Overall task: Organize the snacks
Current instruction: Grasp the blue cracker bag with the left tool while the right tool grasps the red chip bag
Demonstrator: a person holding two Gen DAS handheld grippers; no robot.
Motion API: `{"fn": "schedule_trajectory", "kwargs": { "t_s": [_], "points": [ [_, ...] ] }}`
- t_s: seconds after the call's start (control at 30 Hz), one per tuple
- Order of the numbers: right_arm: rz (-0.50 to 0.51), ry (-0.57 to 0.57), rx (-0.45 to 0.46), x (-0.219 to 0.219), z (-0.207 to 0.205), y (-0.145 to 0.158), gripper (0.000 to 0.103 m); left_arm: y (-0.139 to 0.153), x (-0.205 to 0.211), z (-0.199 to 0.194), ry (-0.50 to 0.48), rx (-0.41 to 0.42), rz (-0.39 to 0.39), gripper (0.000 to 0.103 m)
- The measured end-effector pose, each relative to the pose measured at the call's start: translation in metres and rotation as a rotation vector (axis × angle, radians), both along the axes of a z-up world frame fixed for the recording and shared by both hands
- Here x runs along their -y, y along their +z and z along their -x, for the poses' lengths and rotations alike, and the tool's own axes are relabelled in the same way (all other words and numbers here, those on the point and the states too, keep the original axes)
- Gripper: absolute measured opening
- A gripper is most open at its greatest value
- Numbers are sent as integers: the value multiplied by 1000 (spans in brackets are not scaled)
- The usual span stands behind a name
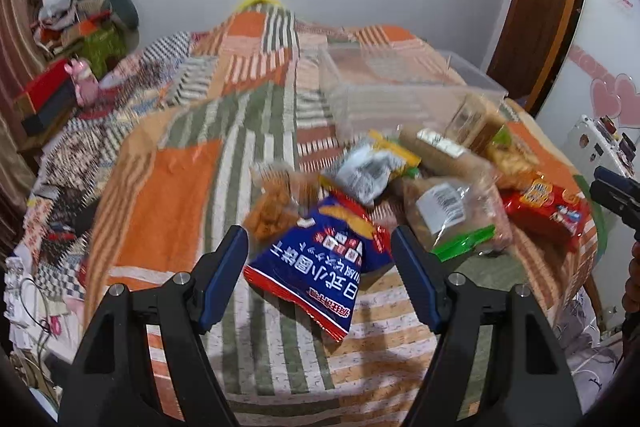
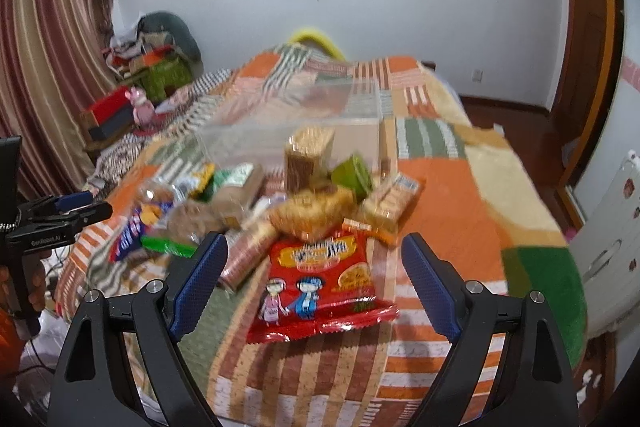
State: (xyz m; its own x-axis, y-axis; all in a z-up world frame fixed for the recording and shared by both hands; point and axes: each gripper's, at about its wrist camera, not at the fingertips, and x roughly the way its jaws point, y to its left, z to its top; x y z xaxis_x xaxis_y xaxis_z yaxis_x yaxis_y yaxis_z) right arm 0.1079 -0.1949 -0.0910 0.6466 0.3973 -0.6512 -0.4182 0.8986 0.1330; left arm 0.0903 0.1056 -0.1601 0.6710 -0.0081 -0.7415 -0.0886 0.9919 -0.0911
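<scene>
A pile of snack packets lies on a bed with a patchwork blanket (image 1: 168, 187). My left gripper (image 1: 320, 243) is open, its jaws either side of a blue and red snack bag (image 1: 320, 267) at the pile's near left. My right gripper (image 2: 316, 251) is open around a red snack bag with cartoon children (image 2: 320, 279) at the pile's near edge. That red bag also shows in the left wrist view (image 1: 548, 207). A clear plastic bin (image 1: 400, 87) stands behind the pile; it also shows in the right wrist view (image 2: 296, 123). Both gripper hold nothing.
The pile holds a clear bag of brown snacks with a barcode label (image 1: 448, 211), a grey packet (image 1: 364, 171), an orange puffed-snack bag (image 1: 272, 203), and a wafer pack (image 2: 308, 155). Boxes and a pink toy (image 1: 84, 83) lie at the bed's left. A wooden door (image 1: 536, 7) is at right.
</scene>
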Motion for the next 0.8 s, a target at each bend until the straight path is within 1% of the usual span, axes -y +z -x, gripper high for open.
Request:
{"fn": "schedule_trajectory", "kwargs": {
  "t_s": [0.13,0.27,0.33,0.37,0.4,0.57,0.67,0.8],
  "points": [
    [2,14,-75,-2,-11,-14,87,-18,1,-12,-22,-51,16,74],
    [23,20,-113,-6,-17,-25,87,-33,3,-24,-35,-88,-1,74],
    [32,31,-137,-6,-20,-29,87,-39,4,-28,-52,-106,12,74],
    [35,35,-142,-7,-20,-31,87,-41,3,-29,-56,-114,18,75],
    [41,39,-148,-8,-20,-32,88,-43,3,-31,-57,-120,20,81],
    [53,54,-184,-12,-24,-39,88,-47,9,-36,-66,-123,-18,91],
    [61,76,-225,-17,-27,-47,88,-53,12,-40,-70,-138,-23,97],
    [95,81,-205,-21,-23,-48,88,-55,13,-42,-74,-126,-34,98]
  ]
}}
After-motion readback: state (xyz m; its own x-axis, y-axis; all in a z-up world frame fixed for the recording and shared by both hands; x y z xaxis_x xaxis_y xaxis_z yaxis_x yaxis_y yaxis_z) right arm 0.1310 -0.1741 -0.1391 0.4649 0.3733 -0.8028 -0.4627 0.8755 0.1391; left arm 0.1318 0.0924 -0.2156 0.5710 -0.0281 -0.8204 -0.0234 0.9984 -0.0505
